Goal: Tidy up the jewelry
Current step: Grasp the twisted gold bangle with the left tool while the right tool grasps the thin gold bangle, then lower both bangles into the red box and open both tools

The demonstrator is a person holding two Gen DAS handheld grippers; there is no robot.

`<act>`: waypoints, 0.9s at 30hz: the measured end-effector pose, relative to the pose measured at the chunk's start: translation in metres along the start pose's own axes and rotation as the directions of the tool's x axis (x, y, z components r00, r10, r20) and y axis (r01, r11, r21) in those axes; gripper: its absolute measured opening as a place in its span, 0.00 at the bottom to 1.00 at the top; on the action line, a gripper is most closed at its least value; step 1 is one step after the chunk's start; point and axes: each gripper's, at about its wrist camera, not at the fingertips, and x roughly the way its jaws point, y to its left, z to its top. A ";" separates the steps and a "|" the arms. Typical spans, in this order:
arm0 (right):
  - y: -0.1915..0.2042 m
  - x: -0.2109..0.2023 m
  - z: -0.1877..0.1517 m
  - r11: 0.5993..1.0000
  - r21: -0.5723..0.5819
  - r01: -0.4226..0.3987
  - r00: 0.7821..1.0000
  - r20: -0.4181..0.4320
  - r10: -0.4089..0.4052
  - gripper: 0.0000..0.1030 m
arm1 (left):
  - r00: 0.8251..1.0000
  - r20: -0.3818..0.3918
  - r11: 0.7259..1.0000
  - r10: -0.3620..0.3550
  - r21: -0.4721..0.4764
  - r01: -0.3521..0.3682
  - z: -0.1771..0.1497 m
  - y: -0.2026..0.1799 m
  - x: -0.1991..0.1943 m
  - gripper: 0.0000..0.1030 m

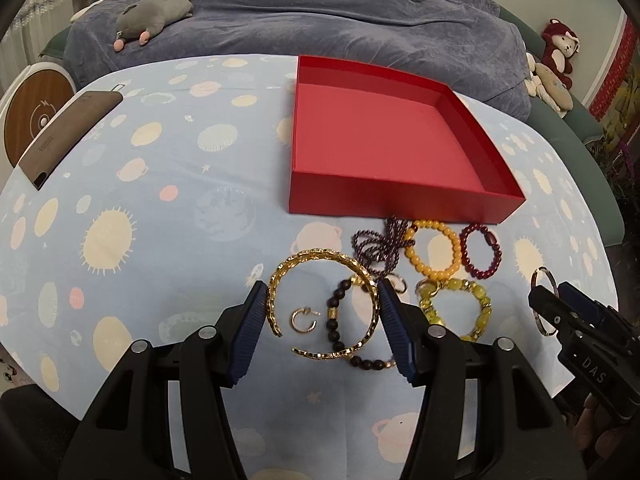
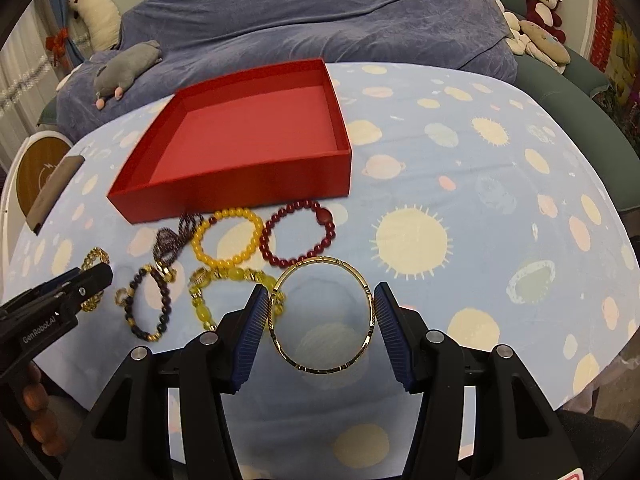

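An empty red box (image 1: pixel 384 136) (image 2: pixel 244 136) stands on the blue planet-print cloth. In front of it lie a purple bead strand (image 1: pixel 372 246), a yellow bead bracelet (image 1: pixel 434 254) (image 2: pixel 228 240), a dark red bead bracelet (image 1: pixel 480 250) (image 2: pixel 298 236), a yellow-green stone bracelet (image 1: pixel 456 308), a dark bead bracelet (image 1: pixel 340 324) (image 2: pixel 148 304) and a small gold hoop (image 1: pixel 302 318). My left gripper (image 1: pixel 322 320) is shut on a gold chain bangle (image 1: pixel 320 258). My right gripper (image 2: pixel 320 320) is shut on a thin gold bangle (image 2: pixel 322 314), held above the cloth.
A brown case (image 1: pixel 68 132) lies at the table's left edge. A sofa under a blue-grey cover (image 1: pixel 320 12) with a grey plush (image 1: pixel 156 14) stands behind the table. More plush toys (image 2: pixel 540 4) sit at the far right.
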 end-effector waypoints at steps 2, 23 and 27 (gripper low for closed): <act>0.005 -0.001 0.025 0.999 -0.032 -0.008 1.000 0.030 0.009 0.51 | 1.000 0.016 1.000 -0.009 0.016 0.009 0.019 -0.004 -0.004 0.52; 0.038 0.174 0.221 0.989 -0.139 -0.056 0.997 -0.057 0.049 0.52 | 0.999 -0.006 0.989 0.032 0.147 -0.031 0.210 -0.035 0.148 0.52; 0.037 0.191 0.221 0.988 -0.143 -0.063 0.995 -0.079 0.052 0.52 | 0.999 -0.018 0.989 0.037 0.146 -0.034 0.216 -0.033 0.167 0.53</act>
